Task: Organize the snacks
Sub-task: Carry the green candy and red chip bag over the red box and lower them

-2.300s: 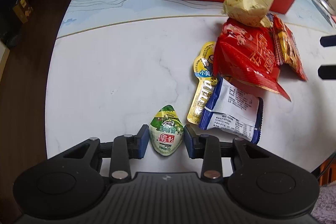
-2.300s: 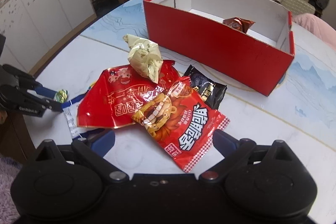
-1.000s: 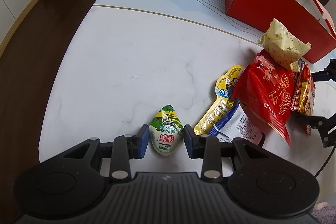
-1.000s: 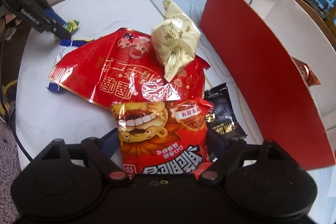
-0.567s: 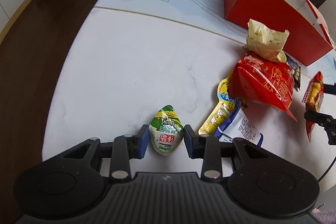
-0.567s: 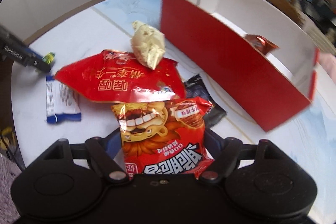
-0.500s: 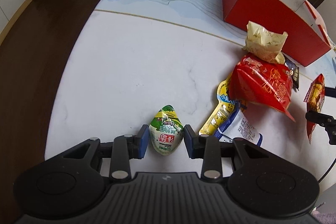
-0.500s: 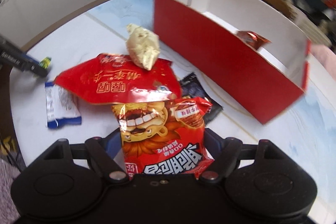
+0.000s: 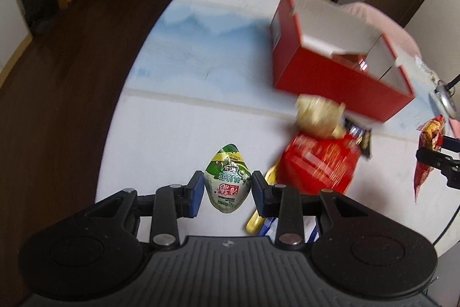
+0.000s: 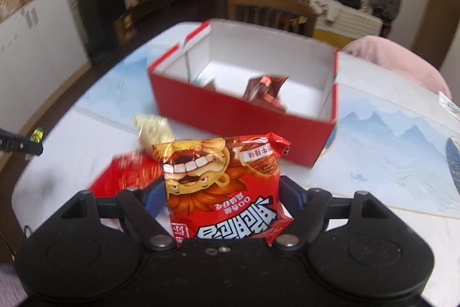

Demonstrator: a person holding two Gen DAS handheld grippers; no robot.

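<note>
My left gripper is shut on a small green and white snack packet, lifted above the white table. My right gripper is shut on a red snack bag with a grinning cartoon face, held up in front of the open red box. That box holds a brown shiny packet. In the left wrist view the right gripper shows at the right edge with its red bag. The left gripper's tip shows at the left edge of the right wrist view.
On the table lie a big red bag, a crumpled pale yellow bag, a dark packet and a yellow packet with a blue-white one beside it. A wooden chair stands behind the table. A pink cushion lies right of the box.
Both grippers have risen with their snacks off the table. The right gripper has rolled level, and the red box's open top now shows in both views.
</note>
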